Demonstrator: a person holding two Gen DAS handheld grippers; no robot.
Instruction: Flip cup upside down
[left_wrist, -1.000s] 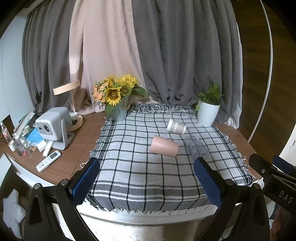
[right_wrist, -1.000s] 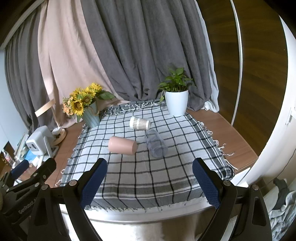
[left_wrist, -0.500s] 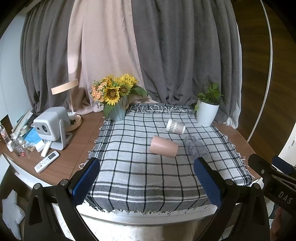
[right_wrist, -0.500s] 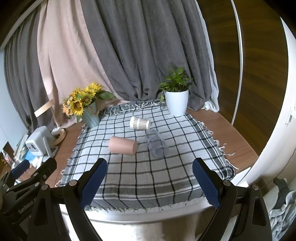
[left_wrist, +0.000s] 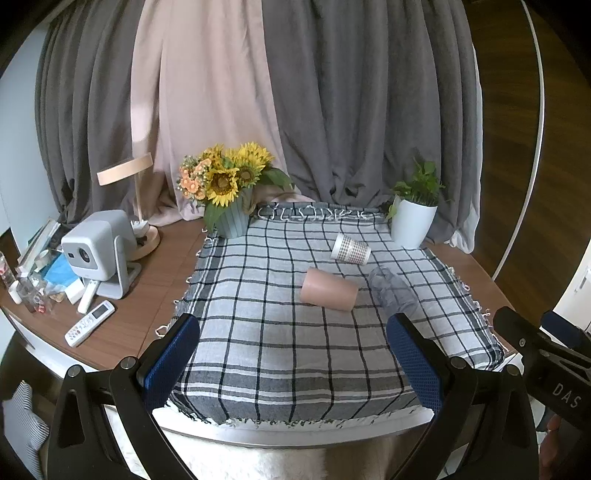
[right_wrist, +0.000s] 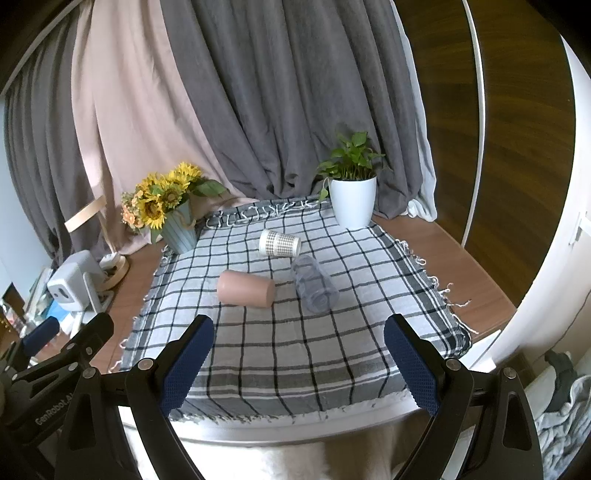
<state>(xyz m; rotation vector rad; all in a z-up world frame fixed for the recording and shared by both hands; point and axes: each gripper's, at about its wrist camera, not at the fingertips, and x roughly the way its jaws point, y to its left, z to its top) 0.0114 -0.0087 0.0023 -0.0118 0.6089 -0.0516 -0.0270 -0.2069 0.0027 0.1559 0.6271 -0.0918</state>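
Observation:
Three cups lie on their sides on the checked cloth (left_wrist: 280, 350): a pink cup (left_wrist: 328, 294) (right_wrist: 246, 288) in the middle, a clear ribbed cup (left_wrist: 394, 291) (right_wrist: 314, 285) to its right, and a white patterned paper cup (left_wrist: 350, 250) (right_wrist: 279, 243) behind them. My left gripper (left_wrist: 293, 363) is open and empty, held above the table's near edge, well short of the cups. My right gripper (right_wrist: 297, 363) is open and empty too, at the near edge.
A sunflower vase (left_wrist: 231, 218) stands at the cloth's back left, a white plant pot (left_wrist: 412, 225) at the back right. A projector (left_wrist: 96, 254), lamp (left_wrist: 142, 206), remote (left_wrist: 89, 323) and small items sit on the wooden table (left_wrist: 147, 295) to the left.
The clear ribbed cup has rolled slightly. Both grippers stay open at the near edge with only a small camera shift.

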